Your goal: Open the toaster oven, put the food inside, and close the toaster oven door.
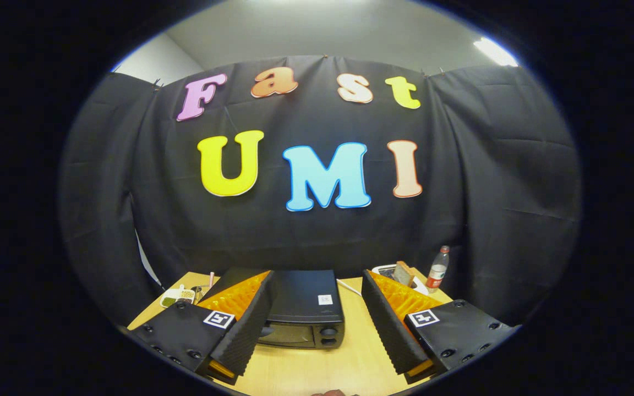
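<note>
Straight ahead of my tool (317, 352), whose fingers stand wide apart and hold nothing, the oven (305, 308) sits on the worktop (322, 368) with its door shut and facing me, its long axis running crosswise.

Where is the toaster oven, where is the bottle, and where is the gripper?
toaster oven (306, 300): gripper view, on its dark top panel.
bottle (437, 273): gripper view, on its label, beyond the fingers.
gripper (314, 324): gripper view, midway between its open fingers.

Camera rides the tongs (317, 335), looking forward and down over the table (350, 363).
</note>
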`<state>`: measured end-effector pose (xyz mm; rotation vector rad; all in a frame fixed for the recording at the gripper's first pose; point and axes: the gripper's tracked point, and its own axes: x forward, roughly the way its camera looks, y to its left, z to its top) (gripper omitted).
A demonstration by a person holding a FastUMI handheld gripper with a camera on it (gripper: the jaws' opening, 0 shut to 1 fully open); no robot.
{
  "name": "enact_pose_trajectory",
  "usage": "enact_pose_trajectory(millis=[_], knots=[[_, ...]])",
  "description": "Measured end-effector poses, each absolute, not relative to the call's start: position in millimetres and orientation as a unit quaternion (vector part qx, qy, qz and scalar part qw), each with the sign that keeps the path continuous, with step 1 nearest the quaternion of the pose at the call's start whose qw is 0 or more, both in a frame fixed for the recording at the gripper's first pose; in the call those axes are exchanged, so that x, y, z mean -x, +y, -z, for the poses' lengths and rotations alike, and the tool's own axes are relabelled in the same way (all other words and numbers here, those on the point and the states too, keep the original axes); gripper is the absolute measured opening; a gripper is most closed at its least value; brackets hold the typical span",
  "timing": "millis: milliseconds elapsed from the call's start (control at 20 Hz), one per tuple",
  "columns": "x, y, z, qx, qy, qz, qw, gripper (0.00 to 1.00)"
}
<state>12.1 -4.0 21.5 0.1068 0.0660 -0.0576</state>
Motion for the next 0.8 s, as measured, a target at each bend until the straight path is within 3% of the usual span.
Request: enact_pose_trajectory(millis=[450,800], knots=[[35.5,-110.6,-16.9,-0.048,0.006,0.118,0.992,0.98],[38.5,-106.0,-10.6,-0.063,0.019,0.108,0.992,0.98]])
